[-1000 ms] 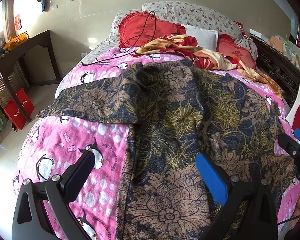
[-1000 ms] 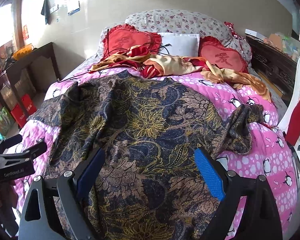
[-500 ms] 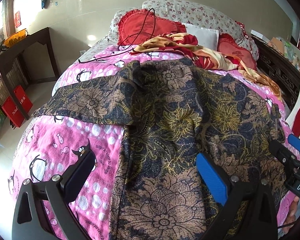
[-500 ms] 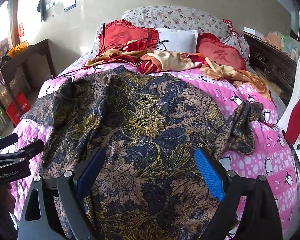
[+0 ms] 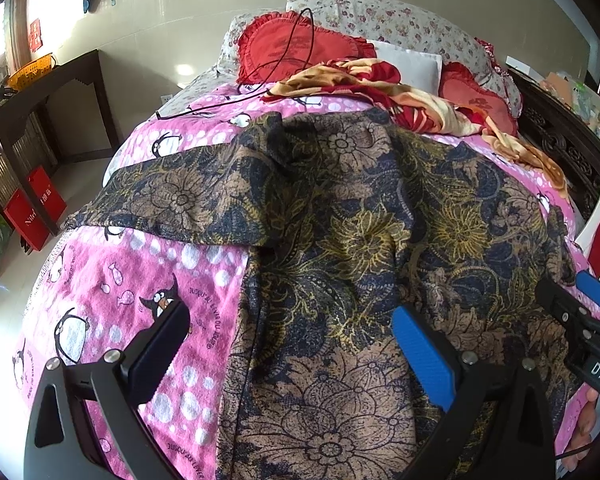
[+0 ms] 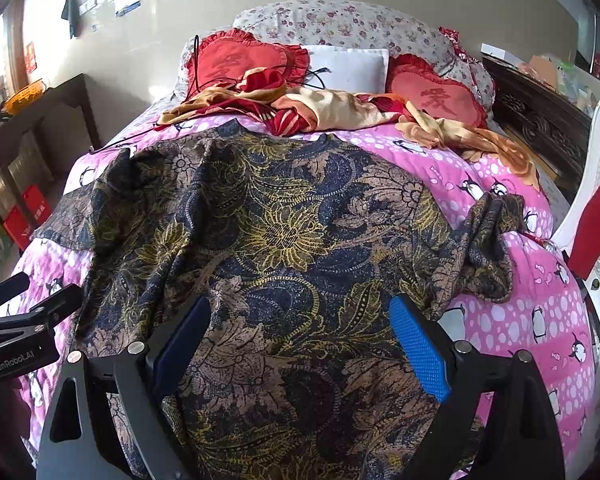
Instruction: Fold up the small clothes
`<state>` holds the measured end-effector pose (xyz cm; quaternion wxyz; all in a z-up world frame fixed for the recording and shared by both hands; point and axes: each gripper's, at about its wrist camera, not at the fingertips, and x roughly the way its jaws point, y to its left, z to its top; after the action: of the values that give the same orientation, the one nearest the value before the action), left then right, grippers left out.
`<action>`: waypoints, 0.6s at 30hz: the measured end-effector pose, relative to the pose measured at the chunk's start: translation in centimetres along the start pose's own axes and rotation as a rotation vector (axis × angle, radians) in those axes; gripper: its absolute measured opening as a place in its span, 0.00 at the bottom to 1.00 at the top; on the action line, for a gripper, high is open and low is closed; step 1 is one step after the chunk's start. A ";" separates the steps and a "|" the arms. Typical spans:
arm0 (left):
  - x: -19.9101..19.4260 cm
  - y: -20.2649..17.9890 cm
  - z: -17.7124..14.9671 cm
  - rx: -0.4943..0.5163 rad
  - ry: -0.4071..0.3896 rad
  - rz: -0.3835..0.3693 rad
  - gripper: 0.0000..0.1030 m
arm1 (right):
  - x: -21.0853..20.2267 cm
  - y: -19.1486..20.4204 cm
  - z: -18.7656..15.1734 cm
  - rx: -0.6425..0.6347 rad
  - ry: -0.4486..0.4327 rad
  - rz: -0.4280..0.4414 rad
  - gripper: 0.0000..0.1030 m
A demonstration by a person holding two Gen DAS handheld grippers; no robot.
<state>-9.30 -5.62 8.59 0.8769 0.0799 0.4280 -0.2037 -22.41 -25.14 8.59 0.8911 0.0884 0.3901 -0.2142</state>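
Observation:
A dark blue and tan floral top (image 5: 372, 248) lies spread on the pink penguin bedspread (image 5: 112, 280), collar toward the pillows. Its left sleeve (image 5: 172, 200) lies flat and stretched out. Its right sleeve (image 6: 488, 248) is bunched up. The top also shows in the right wrist view (image 6: 276, 264). My left gripper (image 5: 290, 328) is open and empty above the top's lower left edge. My right gripper (image 6: 300, 332) is open and empty above the top's lower middle. Each gripper shows at the edge of the other's view.
Red heart cushions (image 6: 236, 60), a white pillow (image 6: 348, 68) and a crumpled red and yellow blanket (image 6: 332, 108) lie at the head of the bed. A black cable (image 5: 236, 100) trails there. A dark desk (image 5: 40, 92) stands left, a dark carved cabinet (image 6: 540, 120) and a white chair (image 6: 596, 208) right.
Both grippers have shifted slightly forward over the top. Both stay open. The top has not moved.

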 end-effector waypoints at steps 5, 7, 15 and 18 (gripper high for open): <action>0.3 0.3 0.0 -0.007 0.006 0.003 1.00 | 0.3 0.2 0.0 0.001 0.004 -0.006 0.86; 0.3 0.3 -0.1 -0.006 0.007 0.006 1.00 | 0.4 0.2 0.0 -0.004 0.004 -0.010 0.86; 0.5 0.4 -0.1 -0.010 0.015 0.006 1.00 | 0.9 0.3 -0.1 0.024 0.009 0.005 0.86; 0.7 0.4 0.0 -0.010 0.015 0.007 1.00 | 1.1 0.3 -0.1 0.026 0.014 0.003 0.86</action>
<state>-8.76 -5.43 8.02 0.8746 0.0786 0.4355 -0.1981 -21.64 -25.17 7.70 0.8875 0.1019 0.3935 -0.2172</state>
